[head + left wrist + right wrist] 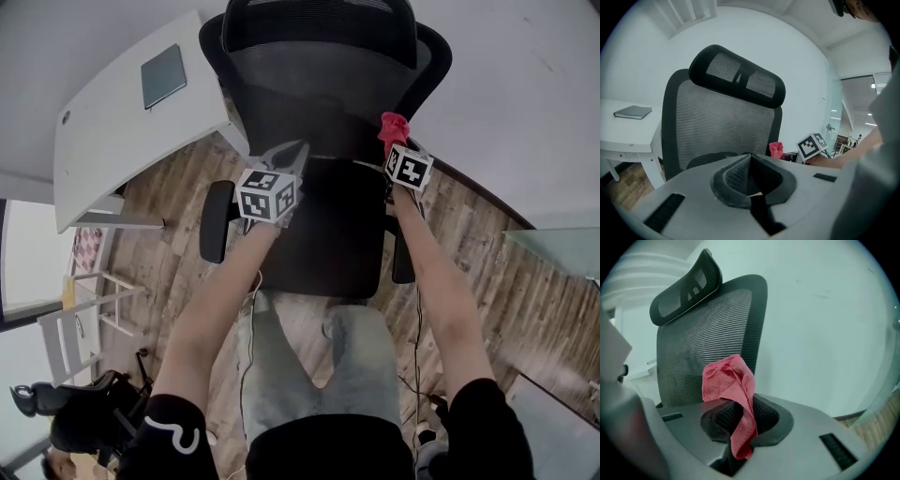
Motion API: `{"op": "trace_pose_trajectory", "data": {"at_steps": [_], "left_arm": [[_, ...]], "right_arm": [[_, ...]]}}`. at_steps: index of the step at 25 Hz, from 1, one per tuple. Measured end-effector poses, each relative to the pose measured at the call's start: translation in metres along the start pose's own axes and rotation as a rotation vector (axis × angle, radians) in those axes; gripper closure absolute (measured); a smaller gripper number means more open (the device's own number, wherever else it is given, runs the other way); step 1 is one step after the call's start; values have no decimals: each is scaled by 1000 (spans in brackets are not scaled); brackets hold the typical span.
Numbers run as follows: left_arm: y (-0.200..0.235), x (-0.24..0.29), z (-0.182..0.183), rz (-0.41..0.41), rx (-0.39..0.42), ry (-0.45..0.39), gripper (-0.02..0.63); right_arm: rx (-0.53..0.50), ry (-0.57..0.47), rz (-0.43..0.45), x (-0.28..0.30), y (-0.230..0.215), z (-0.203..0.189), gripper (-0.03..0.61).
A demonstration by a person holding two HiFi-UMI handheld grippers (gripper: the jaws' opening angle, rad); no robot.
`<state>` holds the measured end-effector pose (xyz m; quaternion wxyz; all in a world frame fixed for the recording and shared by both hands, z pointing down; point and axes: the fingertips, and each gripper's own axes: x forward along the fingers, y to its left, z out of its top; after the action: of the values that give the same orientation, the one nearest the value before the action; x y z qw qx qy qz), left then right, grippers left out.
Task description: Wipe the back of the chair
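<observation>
A black mesh office chair stands in front of me, its backrest [319, 84] facing me with the headrest [736, 79] on top. My right gripper [740, 416] is shut on a red cloth [731, 380], which bunches above the jaws and hangs down between them. It hovers close to the right side of the backrest [708, 343], and I cannot tell whether the cloth [392, 127] touches the mesh. My left gripper [750, 161] is shut with nothing in it, pointing at the lower left of the backrest [717, 126]. The red cloth [776, 149] shows to its right.
A white desk [112, 122] with a grey notebook [163, 75] stands left of the chair, near its left armrest [216, 220]. A white wall is behind the chair. Wooden floor lies below; another black chair [75, 412] and a white rack [84, 309] are at lower left.
</observation>
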<state>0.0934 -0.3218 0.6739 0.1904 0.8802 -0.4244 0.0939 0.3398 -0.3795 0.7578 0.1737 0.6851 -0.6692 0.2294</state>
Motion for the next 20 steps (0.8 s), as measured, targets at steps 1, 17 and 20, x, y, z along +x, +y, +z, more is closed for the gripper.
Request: {"op": "trace_pose_trajectory", "data": {"at_steps": [1,17,20], "left_arm": [[1,-1,-2,2,-2,2,589],[101,-64,-28,-18,21,23,589],[131,-77,-27,-22,16,6,589]], "right_arm": [[-1,-11,-30,-4,-5,0,508],[33,-9,282,20,222,-37,509],[-3,5,356,32,284,-43,509]]}}
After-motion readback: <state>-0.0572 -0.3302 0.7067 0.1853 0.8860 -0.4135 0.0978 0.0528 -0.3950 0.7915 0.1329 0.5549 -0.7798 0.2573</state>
